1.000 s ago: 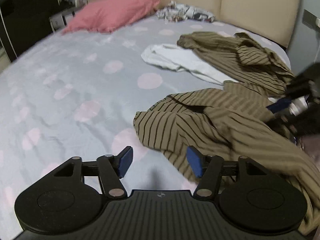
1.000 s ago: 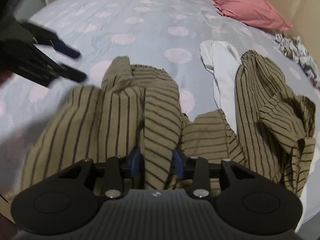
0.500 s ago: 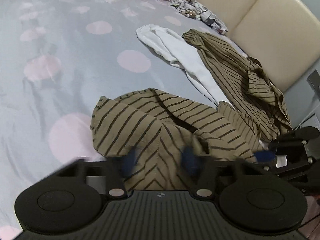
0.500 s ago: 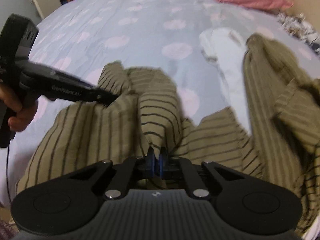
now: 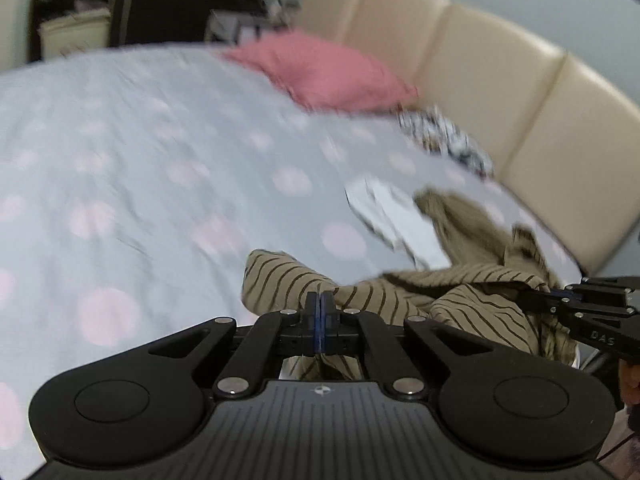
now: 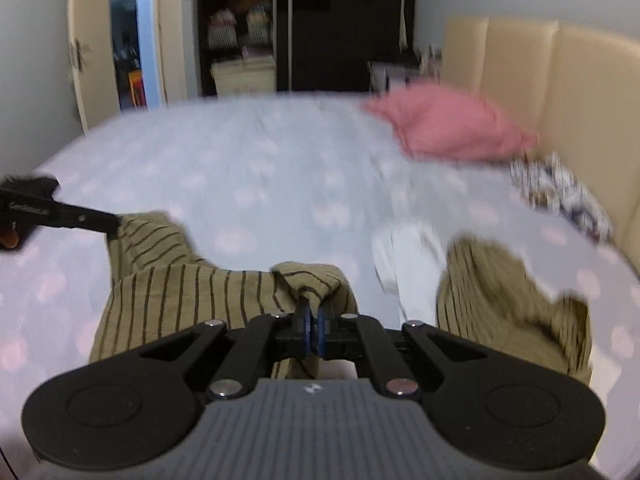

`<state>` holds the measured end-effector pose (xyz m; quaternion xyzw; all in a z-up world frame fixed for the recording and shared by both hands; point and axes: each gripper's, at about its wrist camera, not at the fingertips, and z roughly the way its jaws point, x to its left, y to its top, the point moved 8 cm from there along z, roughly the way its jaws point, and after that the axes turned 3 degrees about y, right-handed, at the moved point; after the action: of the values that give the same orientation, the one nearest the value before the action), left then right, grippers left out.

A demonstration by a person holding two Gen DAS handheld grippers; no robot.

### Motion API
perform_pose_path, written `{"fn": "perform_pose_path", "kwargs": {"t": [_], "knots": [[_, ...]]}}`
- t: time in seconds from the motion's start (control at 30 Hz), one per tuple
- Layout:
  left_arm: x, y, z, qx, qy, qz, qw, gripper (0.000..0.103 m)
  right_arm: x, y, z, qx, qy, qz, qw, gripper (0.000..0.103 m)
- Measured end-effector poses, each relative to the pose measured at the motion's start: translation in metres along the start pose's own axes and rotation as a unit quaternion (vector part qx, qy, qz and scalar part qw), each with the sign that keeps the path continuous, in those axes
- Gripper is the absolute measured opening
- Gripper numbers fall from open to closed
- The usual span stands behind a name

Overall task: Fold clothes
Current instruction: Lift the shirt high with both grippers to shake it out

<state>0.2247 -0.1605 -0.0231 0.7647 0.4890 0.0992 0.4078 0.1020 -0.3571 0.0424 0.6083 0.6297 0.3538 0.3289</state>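
A wide bed (image 6: 280, 168) is covered by a pale grey-blue sheet printed with soft pink dots. A pink pillow (image 6: 448, 128) is laid at its head, against a padded cream headboard (image 6: 560, 92) divided into vertical panels. Behind the bed, a dark wardrobe (image 6: 320, 24) with stocked open shelves is seen, and a cream door (image 6: 92, 52) stands ajar at the left. The walls are pale grey.

Pink pillow (image 5: 328, 70) by headboard (image 5: 500, 92), prob. wardrobe (image 6: 320, 24) behind.

left gripper (image 5: 320, 308): black, blue pads, silver screws | right gripper (image 6: 311, 318): same
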Motion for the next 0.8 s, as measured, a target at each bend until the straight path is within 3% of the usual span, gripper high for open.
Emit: {"fn": "perform_pose_path", "kwargs": {"t": [0.13,0.27,0.47,0.63,0.73,0.8], "knots": [[0.016,0.028,-0.078,-0.077,0.03,-0.007,0.9966,0.0,0.032,0.059,-0.042,-0.08,0.009,-0.046,0.996,0.004],[0.034,0.057,-0.169,-0.162,0.064,-0.009,0.9846,0.0,0.066,0.121,-0.09,-0.153,0.021,-0.094,0.984,0.004],[0.044,0.088,-0.302,-0.276,0.106,0.005,0.9553,0.0,0.11,0.198,-0.171,-0.247,0.049,-0.14,0.958,0.003],[0.03,0.111,-0.395,-0.363,0.128,0.03,0.9224,0.0,0.145,0.237,-0.238,-0.313,0.082,-0.166,0.932,0.003],[0.013,0.118,-0.441,-0.407,0.127,0.051,0.9033,0.0,0.154,0.242,-0.249,-0.317,0.095,-0.172,0.928,0.004],[0.007,0.117,-0.458,-0.416,0.127,0.054,0.8987,0.0,0.154,0.235,-0.234,-0.294,0.113,-0.163,0.935,0.004]]}}
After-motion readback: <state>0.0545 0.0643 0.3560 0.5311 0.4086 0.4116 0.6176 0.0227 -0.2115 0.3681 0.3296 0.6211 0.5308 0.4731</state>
